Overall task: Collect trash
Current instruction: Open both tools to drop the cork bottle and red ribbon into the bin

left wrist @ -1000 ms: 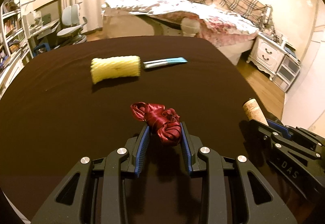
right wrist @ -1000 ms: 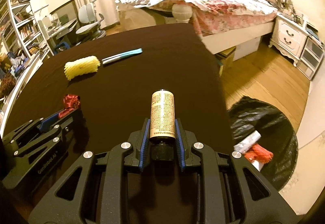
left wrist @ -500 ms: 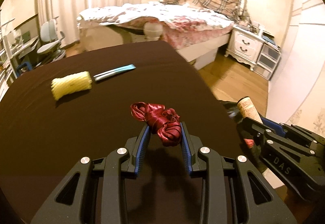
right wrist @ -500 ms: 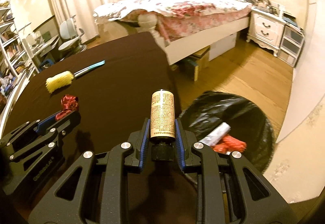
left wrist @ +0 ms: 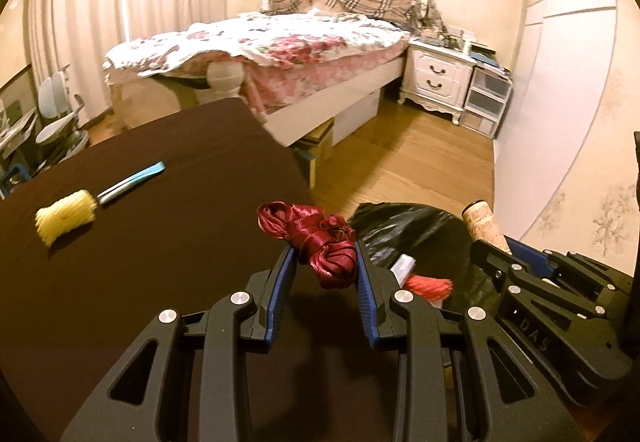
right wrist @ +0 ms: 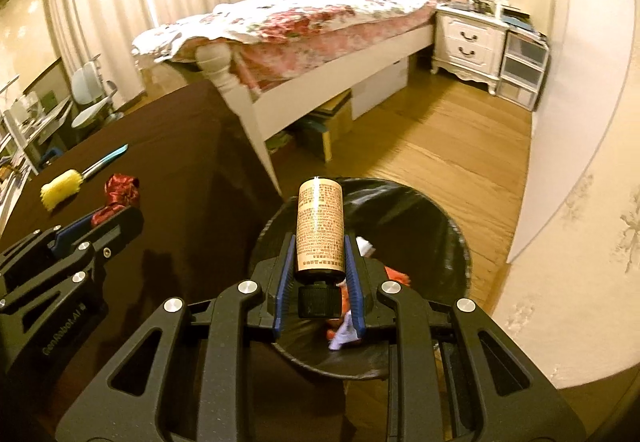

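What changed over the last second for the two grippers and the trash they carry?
Both grippers swung from over the dark brown table toward the black-lined trash bin. The right gripper now holds its tan labelled bottle over the bin; the left gripper nears the table edge. Grips unchanged: crumpled red ribbon still clamped. Yellow brush untouched.

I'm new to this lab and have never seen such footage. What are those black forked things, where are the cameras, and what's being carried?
No robot here: a person holds a hand-held gripper in each hand, and each carries a fisheye camera looking along its two fingers. In the left camera's view, the left hand-held gripper is clamped on a red ribbon bundle. In the right view, the right hand-held gripper is clamped on a small labelled bottle above a black-lined trash bin on the floor. On the dark table lie a yellow brush and its blue handle.
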Available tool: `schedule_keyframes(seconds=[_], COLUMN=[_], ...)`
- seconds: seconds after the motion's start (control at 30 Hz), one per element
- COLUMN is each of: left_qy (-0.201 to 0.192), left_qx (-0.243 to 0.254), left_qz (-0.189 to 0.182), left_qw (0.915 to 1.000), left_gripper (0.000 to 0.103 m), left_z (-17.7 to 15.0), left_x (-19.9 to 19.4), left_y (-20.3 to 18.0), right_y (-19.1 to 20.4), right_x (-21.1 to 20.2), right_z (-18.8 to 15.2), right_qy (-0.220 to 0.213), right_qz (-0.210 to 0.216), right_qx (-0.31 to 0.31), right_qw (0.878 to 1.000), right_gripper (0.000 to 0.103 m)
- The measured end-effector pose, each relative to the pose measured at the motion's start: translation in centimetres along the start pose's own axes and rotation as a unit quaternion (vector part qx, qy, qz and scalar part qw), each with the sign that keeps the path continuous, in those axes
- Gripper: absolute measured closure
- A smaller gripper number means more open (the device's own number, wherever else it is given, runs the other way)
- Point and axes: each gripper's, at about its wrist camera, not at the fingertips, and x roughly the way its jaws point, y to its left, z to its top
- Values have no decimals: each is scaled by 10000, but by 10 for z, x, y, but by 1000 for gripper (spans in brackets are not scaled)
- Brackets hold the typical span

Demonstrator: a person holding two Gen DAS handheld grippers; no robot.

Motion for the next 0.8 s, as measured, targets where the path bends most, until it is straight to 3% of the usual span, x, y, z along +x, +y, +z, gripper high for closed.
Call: schedule_keyframes(seconds=[0.67, 0.7, 0.73, 0.8], left_qy=[175, 224, 254, 286], left_qx=[416, 457, 482, 471], left_qz=[-76, -95, -92, -67], left_qw=[9990, 9987, 9985, 9985], left_gripper=[70, 70, 70, 59], left_z=[18, 17, 17, 16], left_x=[46, 49, 51, 52], left_y=[-41, -42, -43, -42], right_y=[-34, -35, -37, -42], right_x=[23, 24, 25, 24], right_z=[4, 4, 4, 5], right_qy=[1, -5, 7, -41], right_qz=[-429, -448, -454, -524], right_qx=[303, 324, 343, 386], right_qw=[9986, 9985, 9984, 9979], right_gripper=[78, 72, 60, 50])
